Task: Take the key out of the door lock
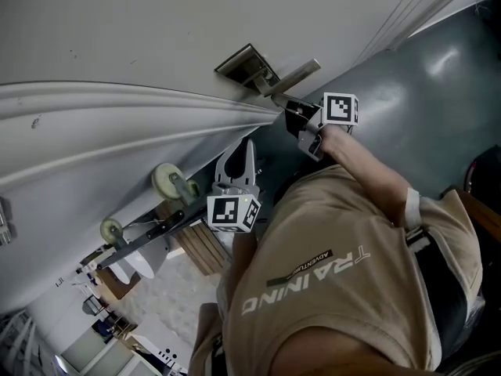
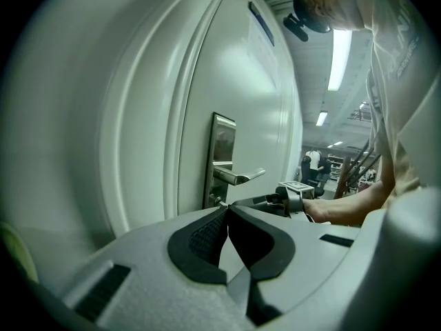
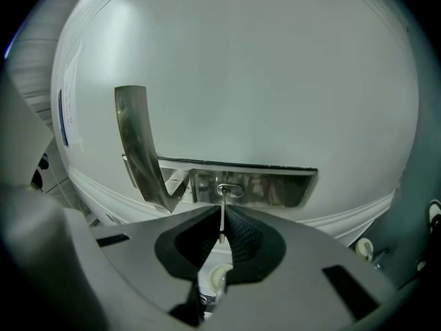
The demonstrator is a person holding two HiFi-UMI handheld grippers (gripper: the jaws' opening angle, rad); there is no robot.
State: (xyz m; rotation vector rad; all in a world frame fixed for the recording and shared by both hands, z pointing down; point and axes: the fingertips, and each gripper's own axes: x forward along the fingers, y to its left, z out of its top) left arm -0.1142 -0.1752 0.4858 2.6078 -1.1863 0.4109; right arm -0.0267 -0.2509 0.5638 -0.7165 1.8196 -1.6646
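Now we're watching the right gripper (image 3: 222,211) pinching the key (image 3: 221,221). Its ribbed pads are pressed in from either side, with only the thin edge of the metal showing between them. The key is sitting in the lock cylinder (image 3: 229,189) at the lower end of the steel lock plate (image 3: 282,188), just under the lever handle (image 3: 141,143). Its blade is in the keyway and its head is in the jaws.

We're reading this key as a light, stiff, flat bit of metal: nothing to crush, but smooth enough to slide out of a loose grip. The flat faces of the head are the place to hold it, and that's where the pads are sitting. It's looking like the pull is the step in hand. We're judging it wants to come straight back along the keyway. Any sideways lean or twist could bind the blade, and if the key isn't turned to its release position the cylinder won't let go.

Meanwhile the left gripper (image 2: 227,211) is hanging back from the white door (image 2: 138,116), jaws touching at the tips with nothing between them. It's pointing towards the plate but well clear of it.
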